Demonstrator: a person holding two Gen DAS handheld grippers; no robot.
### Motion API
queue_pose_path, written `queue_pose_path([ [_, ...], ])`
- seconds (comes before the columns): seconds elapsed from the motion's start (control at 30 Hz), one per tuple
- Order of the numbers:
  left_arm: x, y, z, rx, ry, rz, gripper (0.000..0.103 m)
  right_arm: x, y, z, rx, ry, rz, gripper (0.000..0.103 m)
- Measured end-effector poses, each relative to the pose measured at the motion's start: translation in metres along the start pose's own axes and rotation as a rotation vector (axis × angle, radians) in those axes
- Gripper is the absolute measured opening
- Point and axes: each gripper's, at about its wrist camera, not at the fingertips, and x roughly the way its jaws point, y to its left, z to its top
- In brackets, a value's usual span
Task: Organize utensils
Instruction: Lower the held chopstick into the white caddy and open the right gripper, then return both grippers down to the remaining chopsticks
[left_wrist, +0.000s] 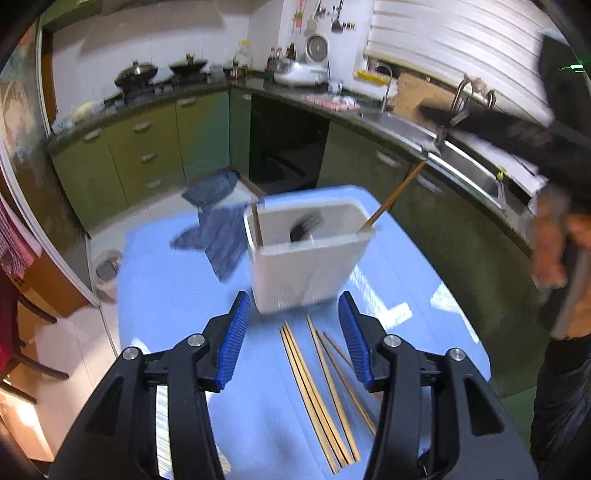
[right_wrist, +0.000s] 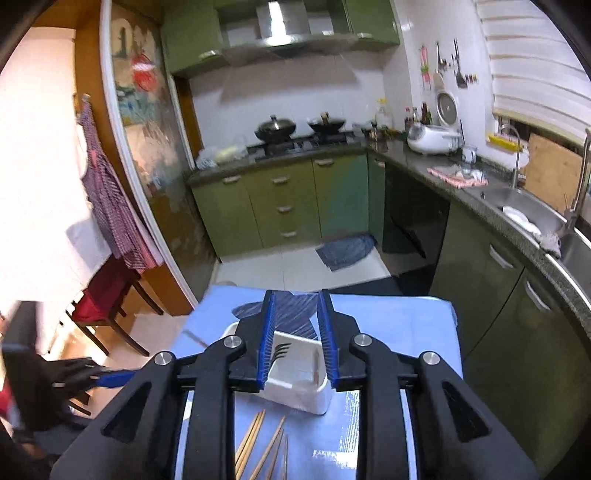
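A white utensil holder (left_wrist: 306, 254) stands on the blue table (left_wrist: 177, 295). A black fork (left_wrist: 304, 227) and two wooden chopsticks (left_wrist: 397, 194) stick out of it. Several loose chopsticks (left_wrist: 321, 391) lie on the table in front of it. My left gripper (left_wrist: 293, 314) is open and empty, just short of the holder and above the loose chopsticks. My right gripper (right_wrist: 295, 306) is open and empty, held above the holder (right_wrist: 299, 376); the fork (right_wrist: 281, 350) shows between its fingers. Loose chopsticks (right_wrist: 266, 446) lie below it.
A blue-grey cloth (left_wrist: 218, 236) lies on the table behind the holder. Green kitchen cabinets (right_wrist: 280, 199), a stove with pans (right_wrist: 299, 129) and a sink (right_wrist: 524, 214) ring the room. A red chair (right_wrist: 107, 295) stands left of the table.
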Motion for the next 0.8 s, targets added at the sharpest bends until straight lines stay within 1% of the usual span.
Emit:
queue_pose_path([
  [0.07,0.013,-0.001,-0.012,-0.004,0.045,-0.008,0.048,-0.021,0.001,-0.013,-0.01,-0.009,0.01,0.024],
  [0.17,0.044,0.001,-0.032,-0.021,0.132,-0.018,0.048,-0.042,0.002,-0.047,-0.029,0.012,0.009,0.024],
  [0.27,0.076,0.008,-0.05,-0.055,0.222,-0.013,0.047,-0.046,-0.003,-0.091,-0.029,0.071,0.004,0.024],
  [0.37,0.097,0.011,-0.059,-0.069,0.276,0.003,0.038,-0.037,-0.01,-0.134,-0.015,0.135,-0.019,0.024],
  [0.53,0.126,0.011,-0.067,-0.086,0.339,0.015,0.036,-0.012,-0.029,-0.187,0.045,0.228,-0.036,0.024],
  [0.6,0.136,0.01,-0.069,-0.085,0.366,0.025,0.026,-0.001,-0.037,-0.203,0.072,0.253,-0.036,0.024],
  [0.67,0.144,0.011,-0.07,-0.093,0.388,0.035,0.021,0.008,-0.044,-0.217,0.104,0.276,-0.028,0.024],
  [0.8,0.157,0.008,-0.071,-0.094,0.418,0.044,0.02,0.019,-0.054,-0.233,0.139,0.307,-0.014,0.024],
])
